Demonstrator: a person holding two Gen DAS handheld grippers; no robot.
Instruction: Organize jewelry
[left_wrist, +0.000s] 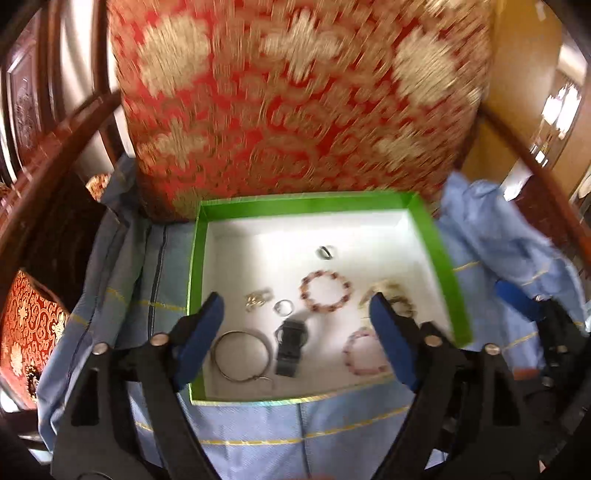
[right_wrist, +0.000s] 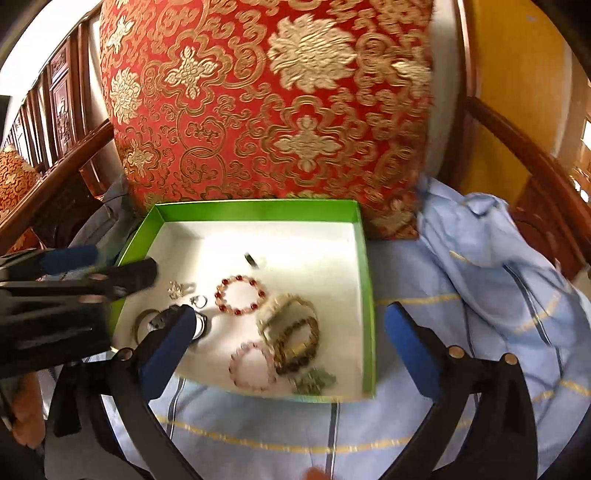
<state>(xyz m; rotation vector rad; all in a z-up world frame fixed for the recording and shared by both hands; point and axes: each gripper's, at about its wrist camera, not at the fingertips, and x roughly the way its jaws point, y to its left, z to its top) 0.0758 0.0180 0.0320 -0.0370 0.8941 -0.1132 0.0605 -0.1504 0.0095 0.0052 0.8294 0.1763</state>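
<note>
Blue cloth (right_wrist: 461, 280) bare right of green box (right_wrist: 365, 295).

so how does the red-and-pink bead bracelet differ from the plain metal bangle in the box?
The bead bracelet is a ring of separate red and pale pink beads; the metal bangle is one thin, smooth silvery hoop. The bead bracelet looks smaller across than the metal bangle. The bead bracelet lies mid-box, while the metal bangle sits by the near left corner of the green box. Both lie flat on the white floor, ungripped.
</note>
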